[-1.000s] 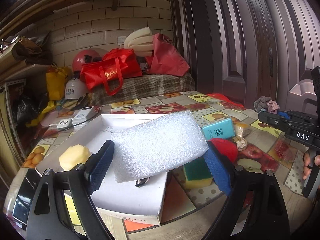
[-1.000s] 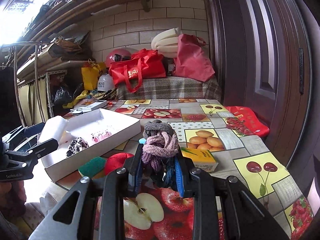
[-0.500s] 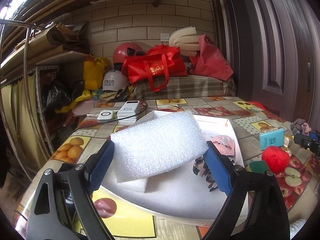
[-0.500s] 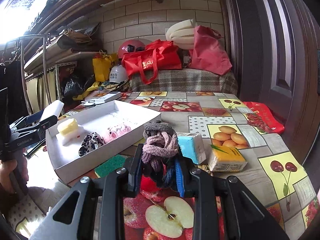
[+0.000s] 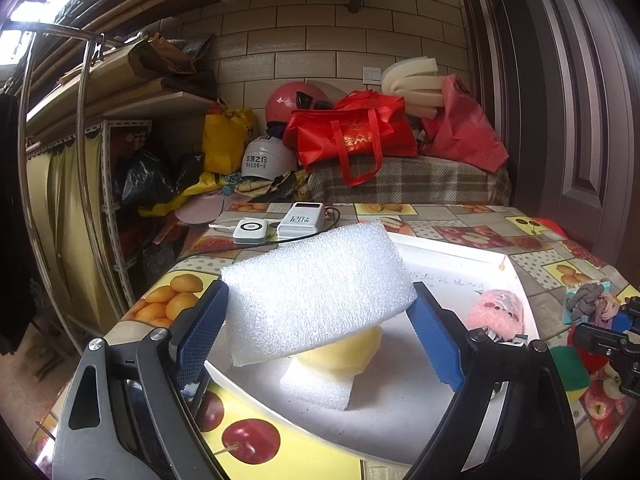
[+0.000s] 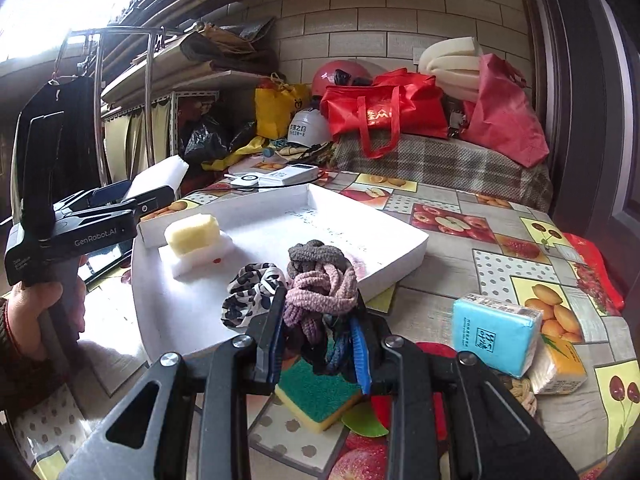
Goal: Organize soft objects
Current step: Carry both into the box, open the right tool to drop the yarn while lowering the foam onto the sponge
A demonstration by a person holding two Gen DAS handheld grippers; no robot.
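In the left wrist view, a white foam sheet (image 5: 320,292) is clamped between the wide-set pads of the left gripper (image 5: 318,332), held tilted above the white tray (image 5: 516,280), over a yellow sponge (image 5: 340,350); bare tray floor is seen rightward. In the right wrist view, a bundle of hair ties (image 6: 320,292) is pinched in the right gripper (image 6: 318,344) over the tray's near edge, beside a leopard scrunchie (image 6: 252,292)

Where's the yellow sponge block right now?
Right wrist view: the yellow sponge block sits on a white foam piece in the white tray's left part.
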